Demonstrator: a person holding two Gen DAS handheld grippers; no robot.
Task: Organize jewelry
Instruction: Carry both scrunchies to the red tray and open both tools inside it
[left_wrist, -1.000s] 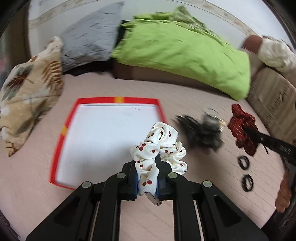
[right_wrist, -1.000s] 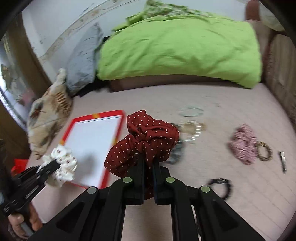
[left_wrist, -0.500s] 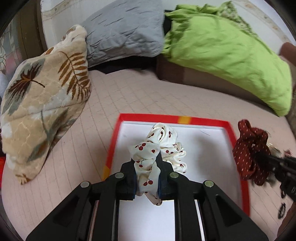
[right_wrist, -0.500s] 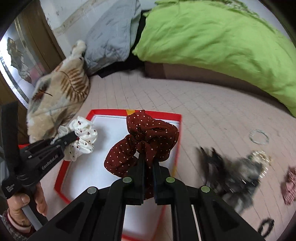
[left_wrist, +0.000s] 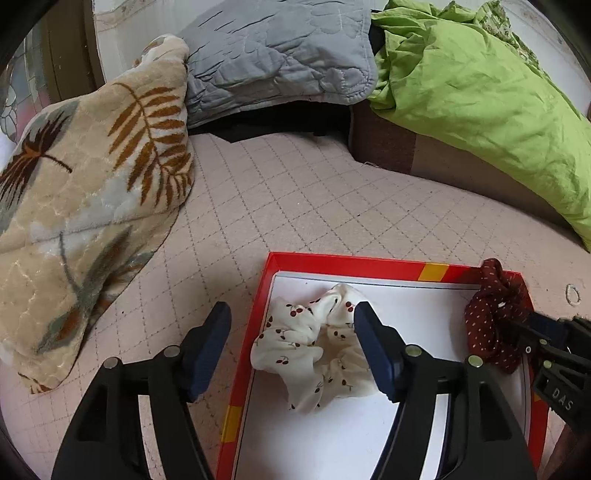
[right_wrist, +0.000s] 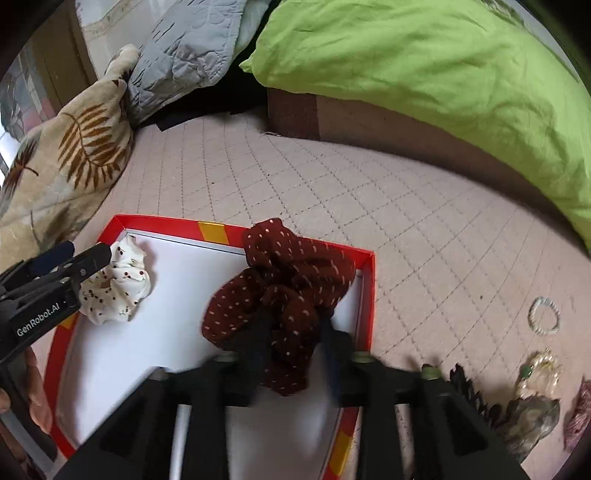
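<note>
"GenRobot.AI" is printed in white on the black body of the left gripper (right_wrist: 92, 260). "DAS" is read on the right gripper (left_wrist: 517, 328).

Both wrist views, close above tray (left_wrist: 369, 264)

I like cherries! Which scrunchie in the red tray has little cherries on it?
The white scrunchie, lying in the red tray between the opening left tongs. The other scrunchie in the tray, the dark red one, has only pale dots.
</note>
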